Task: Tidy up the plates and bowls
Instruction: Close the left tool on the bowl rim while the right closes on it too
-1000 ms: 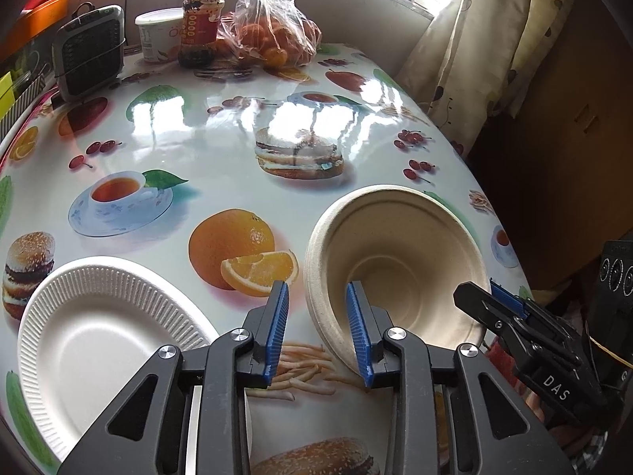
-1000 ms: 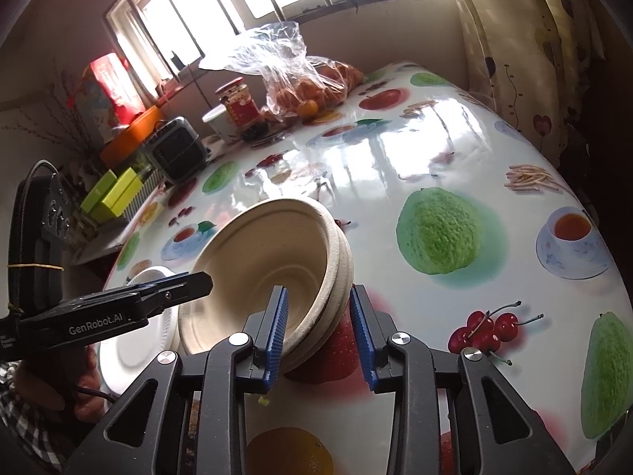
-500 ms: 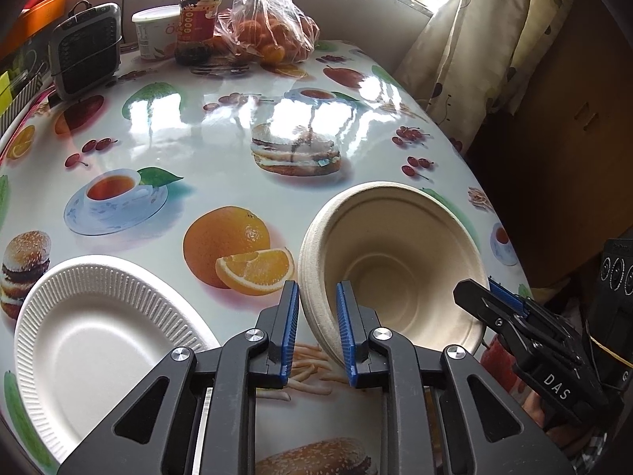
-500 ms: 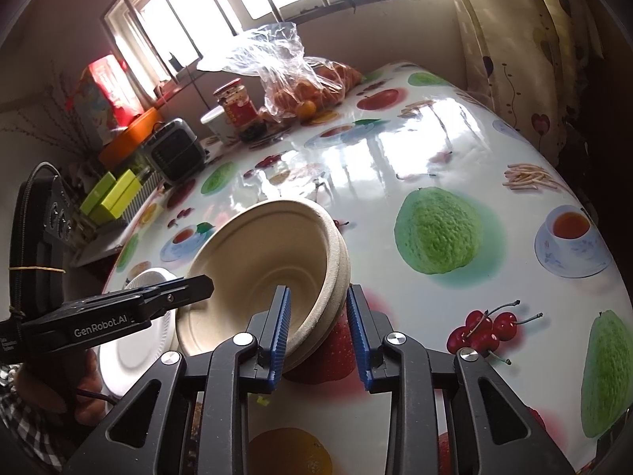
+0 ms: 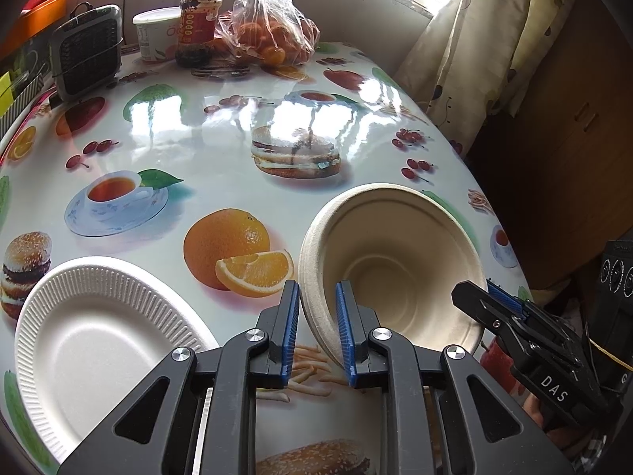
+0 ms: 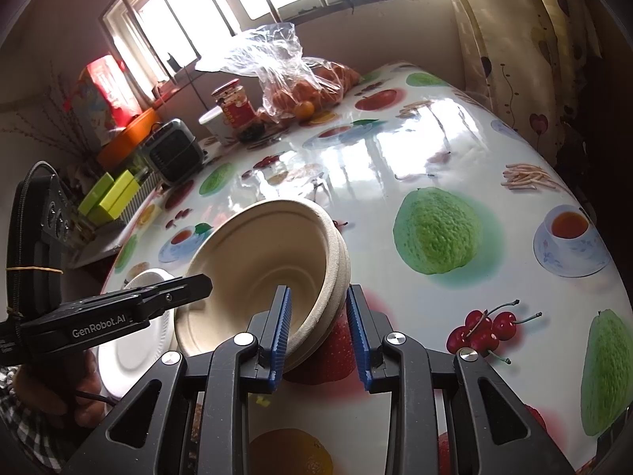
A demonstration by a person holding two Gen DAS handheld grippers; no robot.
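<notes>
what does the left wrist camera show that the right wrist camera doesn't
Only the left wrist view shows the whole white plate and the wooden cabinet. Only the right wrist view shows the barred window, the green boxes and the bowl's stacked outer rims. Both show the tilted bowl with the left gripper and right gripper each straddling its rim, the jar and the bag of oranges.

on the counter (image 5: 221, 158) the plate (image 5: 99, 340) lies left of the tilted bowls (image 5: 395, 261), which sit between the two grippers, while at the far edge the heater (image 5: 87, 53), tub (image 5: 156, 33), jar (image 5: 199, 19) and bag (image 5: 269, 31) stand in a row, left to right.
</notes>
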